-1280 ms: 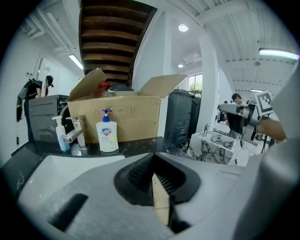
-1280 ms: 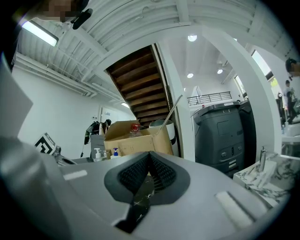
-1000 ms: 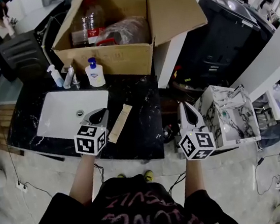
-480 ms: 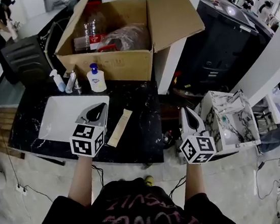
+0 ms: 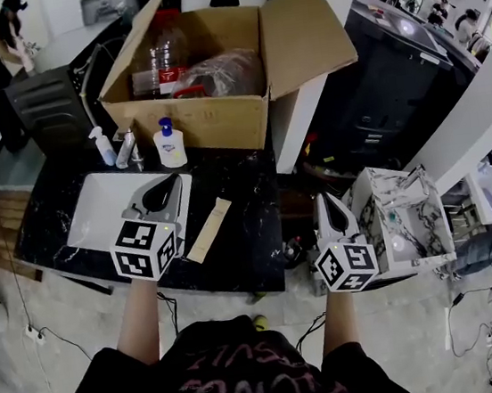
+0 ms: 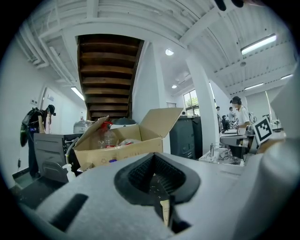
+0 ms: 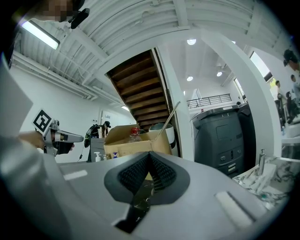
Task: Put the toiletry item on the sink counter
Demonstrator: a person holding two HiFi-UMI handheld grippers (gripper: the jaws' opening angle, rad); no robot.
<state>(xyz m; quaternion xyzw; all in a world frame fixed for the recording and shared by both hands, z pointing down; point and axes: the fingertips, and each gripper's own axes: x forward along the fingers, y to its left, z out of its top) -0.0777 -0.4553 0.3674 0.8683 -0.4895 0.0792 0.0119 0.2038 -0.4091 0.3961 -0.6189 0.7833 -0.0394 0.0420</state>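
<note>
The toiletry item is a long tan box (image 5: pixel 209 230) lying flat on the black marble counter (image 5: pixel 253 235), just right of the white sink (image 5: pixel 104 214). My left gripper (image 5: pixel 160 193) hovers over the sink's right edge, a little left of the box, shut with nothing held. In the left gripper view its jaws (image 6: pixel 157 180) meet, and a tan sliver shows through the slit. My right gripper (image 5: pixel 331 207) is off the counter's right end, shut and empty; its own view shows the jaws (image 7: pixel 147 176) closed.
An open cardboard box (image 5: pixel 191 122) with bottles and a bag stands at the counter's back. A soap pump bottle (image 5: pixel 168 144) and a spray bottle (image 5: pixel 102 146) stand behind the sink. A marbled open box (image 5: pixel 401 215) sits at the right, beside the right gripper.
My left gripper has drawn back slightly toward me and to the left, away from the tan box. The right gripper has barely moved.
</note>
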